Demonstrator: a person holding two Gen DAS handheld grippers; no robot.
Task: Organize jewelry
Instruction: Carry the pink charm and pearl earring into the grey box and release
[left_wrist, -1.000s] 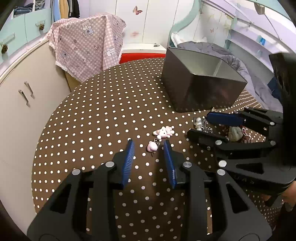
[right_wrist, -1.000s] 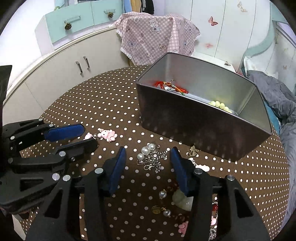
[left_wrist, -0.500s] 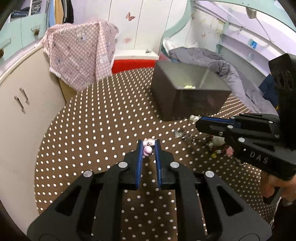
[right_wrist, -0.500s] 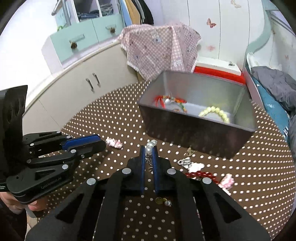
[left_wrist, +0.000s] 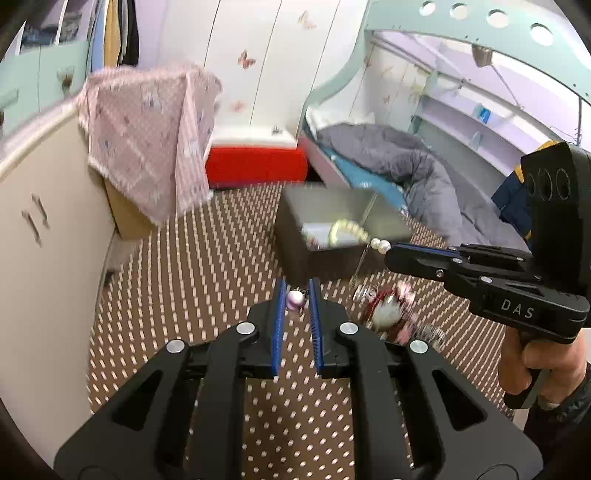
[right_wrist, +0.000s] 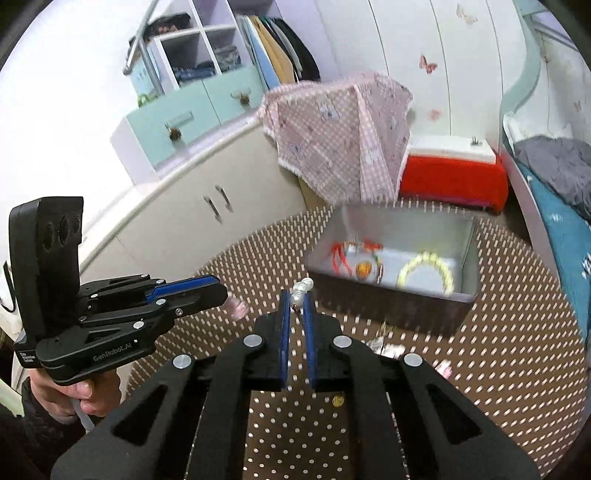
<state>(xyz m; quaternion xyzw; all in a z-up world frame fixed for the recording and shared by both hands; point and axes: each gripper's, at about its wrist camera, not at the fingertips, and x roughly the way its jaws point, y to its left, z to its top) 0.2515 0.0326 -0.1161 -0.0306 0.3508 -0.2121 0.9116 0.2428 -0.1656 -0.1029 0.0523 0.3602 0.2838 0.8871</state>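
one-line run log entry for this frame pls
left gripper: shut on pink charm | right gripper: shut on pearl chain | metal box: open, bracelets inside

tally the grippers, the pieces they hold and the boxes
grippers: 2 (left gripper, right gripper)
held pieces: 2 (pink charm, pearl chain)
box: 1
total: 5

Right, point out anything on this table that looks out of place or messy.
A heap of loose jewelry lies on the dotted tablecloth in front of the metal box rather than inside it, where a yellow bead bracelet and red cord pieces already sit. Nothing looks spilled or damaged, though the pictures are blurred.
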